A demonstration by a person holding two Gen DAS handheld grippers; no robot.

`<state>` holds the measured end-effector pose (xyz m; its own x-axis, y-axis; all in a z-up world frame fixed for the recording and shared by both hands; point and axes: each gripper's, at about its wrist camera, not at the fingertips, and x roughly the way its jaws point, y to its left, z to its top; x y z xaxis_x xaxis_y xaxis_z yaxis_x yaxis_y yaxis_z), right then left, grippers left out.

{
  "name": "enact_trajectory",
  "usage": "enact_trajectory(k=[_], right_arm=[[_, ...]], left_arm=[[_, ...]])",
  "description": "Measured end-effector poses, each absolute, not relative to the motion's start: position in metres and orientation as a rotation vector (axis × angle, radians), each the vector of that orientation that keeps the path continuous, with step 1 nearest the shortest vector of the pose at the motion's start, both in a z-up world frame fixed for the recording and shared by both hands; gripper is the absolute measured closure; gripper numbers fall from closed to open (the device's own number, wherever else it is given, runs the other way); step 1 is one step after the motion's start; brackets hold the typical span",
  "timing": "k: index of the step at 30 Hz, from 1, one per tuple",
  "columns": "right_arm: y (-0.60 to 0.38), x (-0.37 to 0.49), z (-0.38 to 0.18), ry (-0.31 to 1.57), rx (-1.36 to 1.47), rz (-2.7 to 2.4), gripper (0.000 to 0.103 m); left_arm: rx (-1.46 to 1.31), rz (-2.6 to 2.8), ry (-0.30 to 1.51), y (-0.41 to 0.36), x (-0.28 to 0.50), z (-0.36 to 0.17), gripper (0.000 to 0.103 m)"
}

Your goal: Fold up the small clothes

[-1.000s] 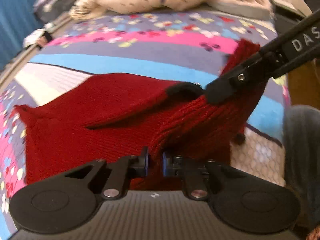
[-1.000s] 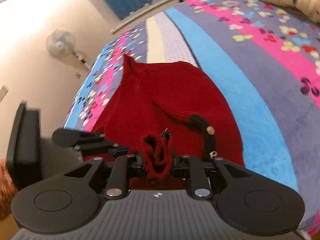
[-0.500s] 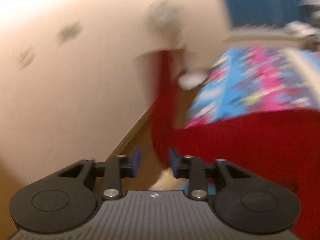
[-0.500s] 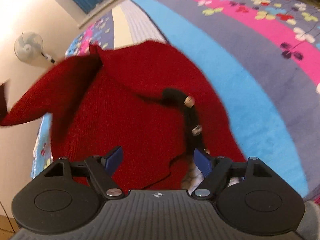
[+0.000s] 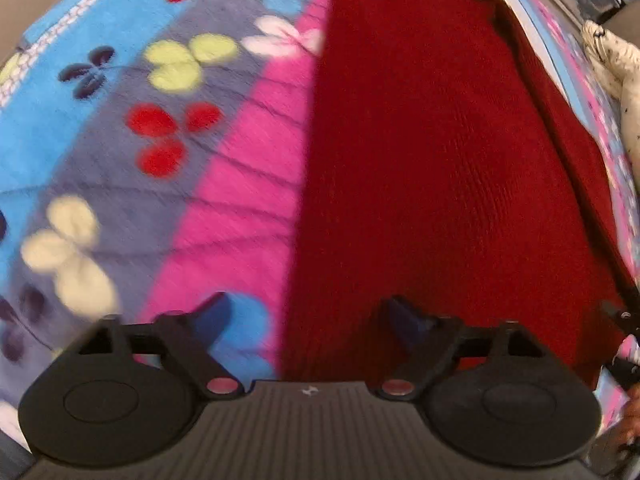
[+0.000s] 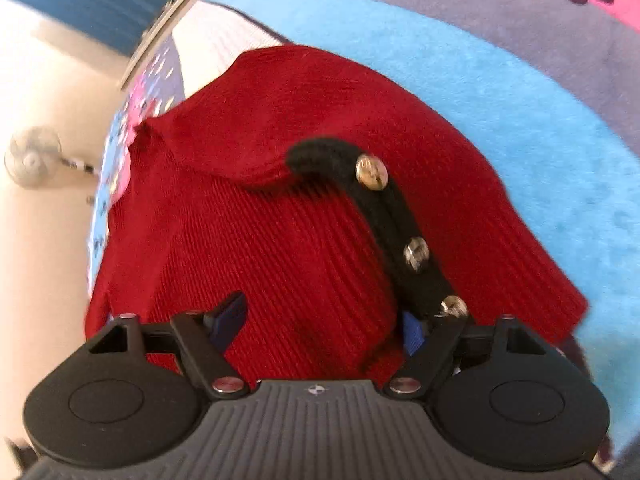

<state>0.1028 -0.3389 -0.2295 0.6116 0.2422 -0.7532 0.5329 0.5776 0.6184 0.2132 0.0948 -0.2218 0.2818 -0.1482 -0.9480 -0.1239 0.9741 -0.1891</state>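
Note:
A small dark red knitted garment (image 6: 280, 208) lies on the flowered striped blanket (image 6: 500, 80). It has a black placket with three metal buttons (image 6: 416, 256), and a fold lies across its upper part. My right gripper (image 6: 320, 320) is open and empty just above the garment's near ribbed part. In the left wrist view the garment (image 5: 440, 160) fills the right half, flat on the blanket (image 5: 160, 140). My left gripper (image 5: 308, 316) is open and empty, low over the garment's left edge.
A standing fan (image 6: 34, 158) is by the cream wall at left, past the bed edge. A blue curtain (image 6: 92, 0) hangs behind the bed. A cream patterned pillow (image 5: 616, 64) lies at the far right of the bed.
Both grippers have let go of the red garment and opened. The left gripper swung out past the bed edge with the cloth and now hovers low over its left edge.

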Motion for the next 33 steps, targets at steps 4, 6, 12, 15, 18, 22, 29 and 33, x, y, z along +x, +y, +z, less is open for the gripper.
enact_trajectory(k=[4,6,12,15,18,22,29,33], right_arm=[[-0.330,0.106,-0.226,1.003,0.846,-0.236,0.088],[-0.327,0.095,-0.216,0.987,0.835,-0.242,0.089],[-0.314,0.066,-0.184,0.923,0.806,-0.246,0.092],[-0.313,0.052,-0.163,0.860,0.803,-0.230,0.093],[-0.309,0.025,-0.145,0.833,0.819,-0.188,0.093],[-0.299,-0.021,-0.137,0.864,0.825,-0.142,0.093],[-0.283,-0.059,-0.173,1.046,0.731,-0.182,0.082],[-0.285,-0.052,-0.158,0.976,0.664,-0.265,0.051]], left_arm=[[-0.327,-0.042,1.368,0.081,0.214,-0.212,0.053],[-0.276,-0.055,1.356,0.075,0.213,-0.202,0.092],[-0.145,0.025,1.269,0.070,0.204,-0.165,0.095],[-0.131,0.009,1.202,0.085,0.188,-0.138,0.096],[-0.117,-0.005,1.184,0.105,0.158,-0.118,0.096],[-0.120,-0.025,1.213,0.130,0.109,-0.118,0.096],[-0.050,0.041,1.330,0.144,0.090,-0.177,0.087],[-0.042,0.095,1.331,0.153,0.099,-0.175,0.028]])
